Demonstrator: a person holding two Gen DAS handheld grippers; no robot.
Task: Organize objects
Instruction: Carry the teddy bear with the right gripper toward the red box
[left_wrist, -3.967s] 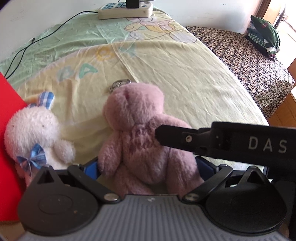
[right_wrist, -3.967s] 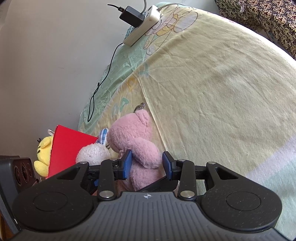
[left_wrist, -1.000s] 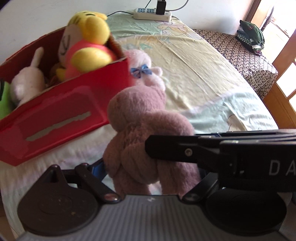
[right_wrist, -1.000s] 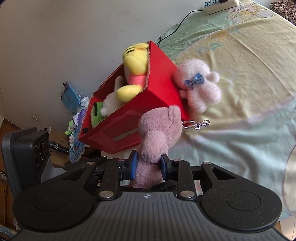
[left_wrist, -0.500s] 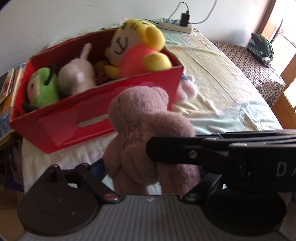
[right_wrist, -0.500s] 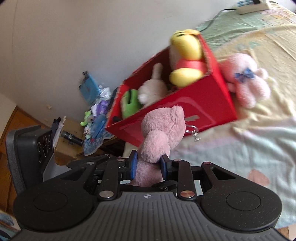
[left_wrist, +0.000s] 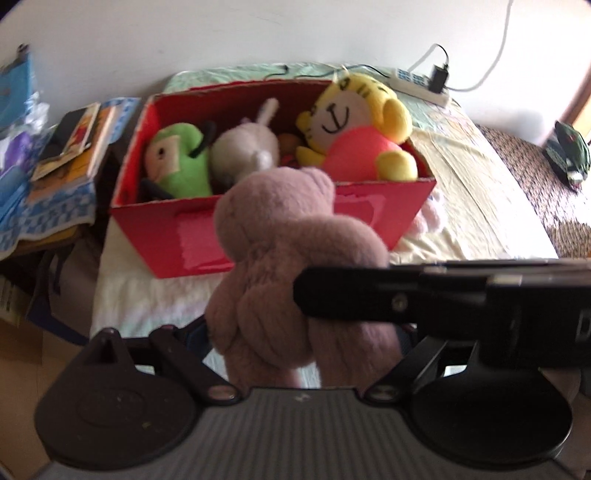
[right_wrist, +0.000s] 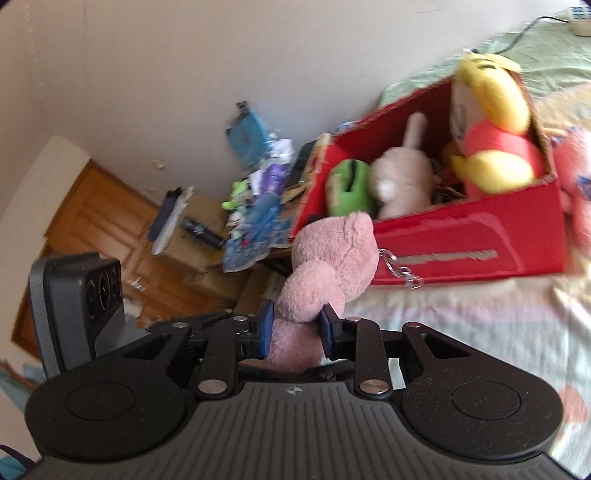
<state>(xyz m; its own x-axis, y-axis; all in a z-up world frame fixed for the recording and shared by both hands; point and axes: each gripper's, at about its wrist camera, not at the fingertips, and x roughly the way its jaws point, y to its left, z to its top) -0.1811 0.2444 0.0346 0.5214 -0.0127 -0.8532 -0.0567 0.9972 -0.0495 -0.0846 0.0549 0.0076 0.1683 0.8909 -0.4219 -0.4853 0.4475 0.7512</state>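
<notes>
A pink teddy bear (left_wrist: 288, 251) hangs in the air in front of a red box (left_wrist: 369, 206) on the bed. My left gripper (left_wrist: 301, 343) is shut on the bear's lower body. From the right, my right gripper (right_wrist: 295, 332) is shut on the bear (right_wrist: 328, 251) too, blue pads pressed into its side; its black finger (left_wrist: 406, 299) crosses the left wrist view. The red box (right_wrist: 480, 236) holds a yellow tiger plush (left_wrist: 354, 125), a white rabbit plush (left_wrist: 243, 155) and a green plush (left_wrist: 177, 162). A keyring (right_wrist: 399, 266) dangles from the bear's head.
A pale pink bunny plush (left_wrist: 430, 218) lies against the box's right end. A power strip (left_wrist: 421, 86) sits by the wall. Books and clutter (left_wrist: 74, 136) cover a stand left of the bed. A patterned bench (left_wrist: 546, 184) borders the bed's right side.
Both grippers have carried the bear up off the bed and toward the box's front. The view now looks down into the open box, and the pink bunny is mostly hidden behind it.
</notes>
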